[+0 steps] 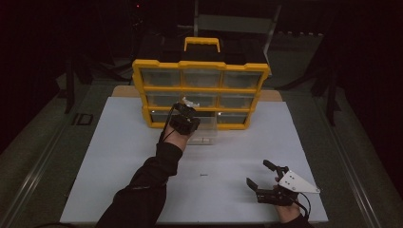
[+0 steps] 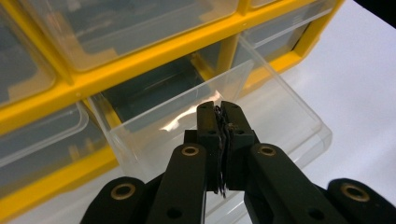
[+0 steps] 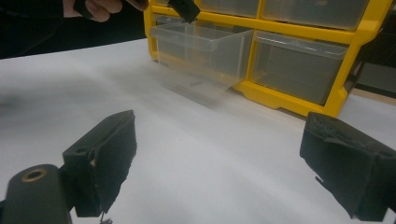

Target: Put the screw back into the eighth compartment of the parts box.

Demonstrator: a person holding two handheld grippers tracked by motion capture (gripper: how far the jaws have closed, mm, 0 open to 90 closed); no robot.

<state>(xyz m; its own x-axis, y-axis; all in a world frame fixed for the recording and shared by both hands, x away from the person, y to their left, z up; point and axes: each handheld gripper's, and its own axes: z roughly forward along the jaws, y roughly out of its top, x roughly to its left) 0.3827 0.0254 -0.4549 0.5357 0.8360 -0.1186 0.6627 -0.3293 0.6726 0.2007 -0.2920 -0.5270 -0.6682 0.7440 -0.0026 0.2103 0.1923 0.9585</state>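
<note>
Here, left gripper above drawer.

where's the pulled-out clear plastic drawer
In the high view the clear plastic drawer juts from the yellow organizer's bottom row, under the left gripper.

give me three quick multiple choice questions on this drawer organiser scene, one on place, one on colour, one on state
1. Where does the left hand-held gripper sit?
A. over the pulled-out clear drawer
B. at the table's near edge
C. on the carry handle

2. What colour is the organiser frame?
A. red
B. yellow
C. blue

3. How do the right hand-held gripper jaws stand?
A. shut tight
B. clamped on a drawer
C. wide apart

Answers:
1 A, its tips hang over the open bottom-row drawer.
2 B, the bars around the drawers are yellow.
3 C, white table shows between the jaws.
</note>
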